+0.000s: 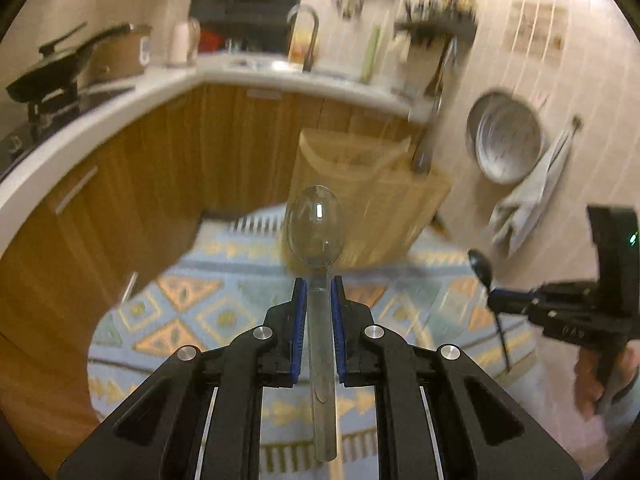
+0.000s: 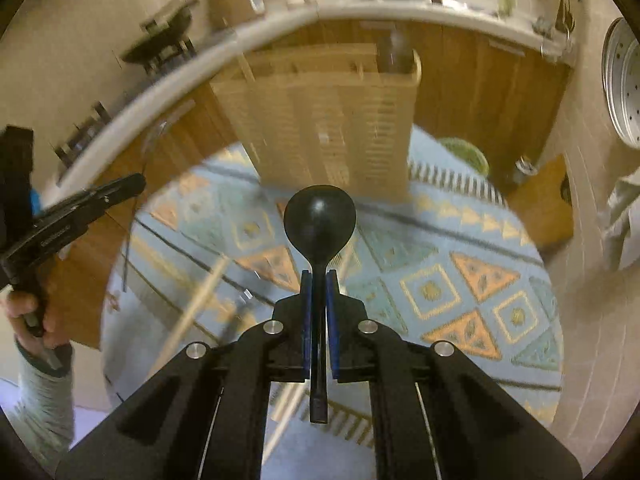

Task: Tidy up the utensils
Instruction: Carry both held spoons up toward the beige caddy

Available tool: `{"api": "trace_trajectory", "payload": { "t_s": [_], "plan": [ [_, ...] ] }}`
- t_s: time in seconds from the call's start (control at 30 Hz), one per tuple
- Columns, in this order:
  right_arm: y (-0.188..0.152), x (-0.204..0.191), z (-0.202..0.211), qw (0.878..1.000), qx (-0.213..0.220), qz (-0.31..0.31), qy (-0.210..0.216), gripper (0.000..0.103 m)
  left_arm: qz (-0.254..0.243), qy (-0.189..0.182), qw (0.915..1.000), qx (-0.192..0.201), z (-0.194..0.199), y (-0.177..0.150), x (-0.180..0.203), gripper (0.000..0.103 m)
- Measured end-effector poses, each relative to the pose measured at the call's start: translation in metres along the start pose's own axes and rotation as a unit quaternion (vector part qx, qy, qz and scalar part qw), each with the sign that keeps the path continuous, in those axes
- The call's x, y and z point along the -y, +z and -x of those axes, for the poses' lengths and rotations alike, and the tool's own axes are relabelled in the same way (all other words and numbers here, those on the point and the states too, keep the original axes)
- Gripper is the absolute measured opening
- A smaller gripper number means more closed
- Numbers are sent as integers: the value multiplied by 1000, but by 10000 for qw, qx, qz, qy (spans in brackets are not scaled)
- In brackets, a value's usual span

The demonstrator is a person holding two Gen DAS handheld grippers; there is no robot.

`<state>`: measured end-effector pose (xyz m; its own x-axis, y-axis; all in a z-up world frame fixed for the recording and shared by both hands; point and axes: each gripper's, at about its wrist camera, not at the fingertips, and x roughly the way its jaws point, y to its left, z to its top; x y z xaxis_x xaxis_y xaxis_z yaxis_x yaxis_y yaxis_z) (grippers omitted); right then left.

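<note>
Two wrist views, one spoon per gripper. In the left view we see the left gripper (image 1: 319,284) clenched on the neck of a clear spoon (image 1: 316,228), bowl at frame centre, handle running back between the blue pads (image 1: 299,320). In the right view the right gripper (image 2: 319,280) grips a black spoon (image 2: 319,220) the same way. Both spoons are held in the air over a patterned rug (image 2: 440,280).

We judge both spoons light and stiff. The clear one looks like smooth plastic and may slip or crack if squeezed hard. The flat neck just behind the bowl is the sound place to hold.

Only the right view shows the slatted wooden rack (image 2: 328,120) face-on at upper centre. Only the left view shows the right gripper from outside, at right edge, with its spoon upright.
</note>
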<state>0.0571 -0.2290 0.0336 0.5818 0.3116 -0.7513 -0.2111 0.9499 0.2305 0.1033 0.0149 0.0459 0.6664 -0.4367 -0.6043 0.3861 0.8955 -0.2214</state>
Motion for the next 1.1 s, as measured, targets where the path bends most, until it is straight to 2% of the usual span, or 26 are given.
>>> {"api": "trace_trajectory", "payload": {
  "t_s": [0.1,0.23,0.33,0.47,0.53,0.63,0.7,0.83,0.97,1.1],
  "plan": [
    [18,5,18,9989,394,-109,216,5,119,-297,9991,274,12,17,4,10],
    [49,13,30,9953,853,-72,445,5,192,-411,9959,778,24,44,10,10],
    [71,15,35,9921,1201,-46,364,5,287,-623,9924,1024,20,72,11,10],
    [100,19,38,9852,1663,-98,394,5,331,-629,9879,1379,3,101,16,10],
    [114,22,39,9785,2029,-152,341,5,360,-673,9833,1654,-4,111,17,10],
    [126,19,36,9650,2623,72,37,5,293,-296,9745,2205,-22,120,23,10],
    [132,13,27,9560,2893,329,-353,5,371,-236,9716,2323,-34,122,23,10],
    [140,18,3,9500,3065,311,-514,5,340,-27,9673,2512,-61,121,26,10],
    [141,22,-18,9459,3140,357,-738,5,377,73,9673,2508,-80,113,22,10],
    [135,28,-35,9429,3153,421,-983,5,241,511,9633,2623,-93,104,23,11]
  ]
}}
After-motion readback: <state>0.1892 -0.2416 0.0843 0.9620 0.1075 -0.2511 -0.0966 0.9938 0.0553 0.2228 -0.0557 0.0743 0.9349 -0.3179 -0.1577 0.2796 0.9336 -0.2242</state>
